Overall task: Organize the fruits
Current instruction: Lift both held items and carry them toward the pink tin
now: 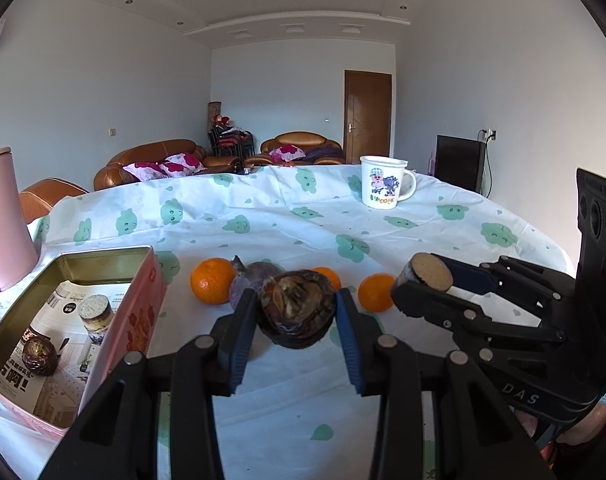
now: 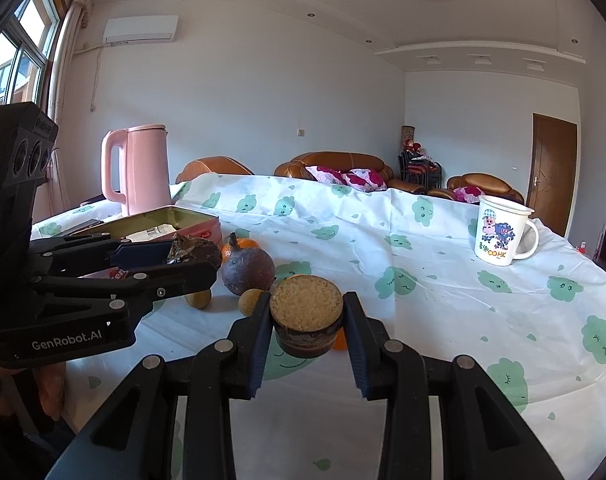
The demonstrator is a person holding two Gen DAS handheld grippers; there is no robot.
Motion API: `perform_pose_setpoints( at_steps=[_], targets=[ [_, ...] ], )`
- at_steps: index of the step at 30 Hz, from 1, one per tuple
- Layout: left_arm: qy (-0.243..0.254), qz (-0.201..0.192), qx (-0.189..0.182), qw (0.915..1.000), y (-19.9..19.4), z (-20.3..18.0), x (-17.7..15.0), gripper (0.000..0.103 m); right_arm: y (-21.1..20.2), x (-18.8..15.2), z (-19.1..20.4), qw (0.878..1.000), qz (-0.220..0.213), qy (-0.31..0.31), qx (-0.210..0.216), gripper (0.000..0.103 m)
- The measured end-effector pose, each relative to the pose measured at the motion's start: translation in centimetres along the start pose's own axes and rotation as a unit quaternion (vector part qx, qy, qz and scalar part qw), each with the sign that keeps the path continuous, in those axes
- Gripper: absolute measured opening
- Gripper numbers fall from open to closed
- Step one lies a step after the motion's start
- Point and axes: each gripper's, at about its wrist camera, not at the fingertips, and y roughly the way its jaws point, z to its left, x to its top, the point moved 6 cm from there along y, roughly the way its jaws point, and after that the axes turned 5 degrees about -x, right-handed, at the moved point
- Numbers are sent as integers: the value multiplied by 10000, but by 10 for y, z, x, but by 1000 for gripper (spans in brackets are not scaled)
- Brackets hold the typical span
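Note:
My left gripper [image 1: 297, 304] is shut on a dark brown round fruit [image 1: 299, 320] with a dried top, held above the tablecloth. My right gripper [image 2: 308, 316] is shut on a dark fruit piece [image 2: 307, 334] whose tan grainy cut face points at the camera. In the left wrist view the right gripper [image 1: 421, 280] comes in from the right. A purple fruit [image 2: 249, 270], two small tan fruits [image 2: 250, 301] and oranges [image 1: 211, 286] lie on the cloth. The open pink tin [image 1: 115, 258] at the left holds another dark fruit [image 1: 39, 356].
A pink kettle [image 2: 143, 168] stands behind the tin at the table's left. A white cartoon mug [image 2: 503, 232] stands at the far right. The round table [image 2: 443, 300] has a white cloth with green prints. Sofas and a door lie beyond.

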Motion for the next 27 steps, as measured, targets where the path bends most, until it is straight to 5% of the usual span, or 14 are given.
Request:
perform_pose_setpoints(
  at_steps=[27],
  targets=[
    [7,-488,142,9987,-17,1,4,41,-15,3,3,9986,-524,-71,-97,37]
  ],
)
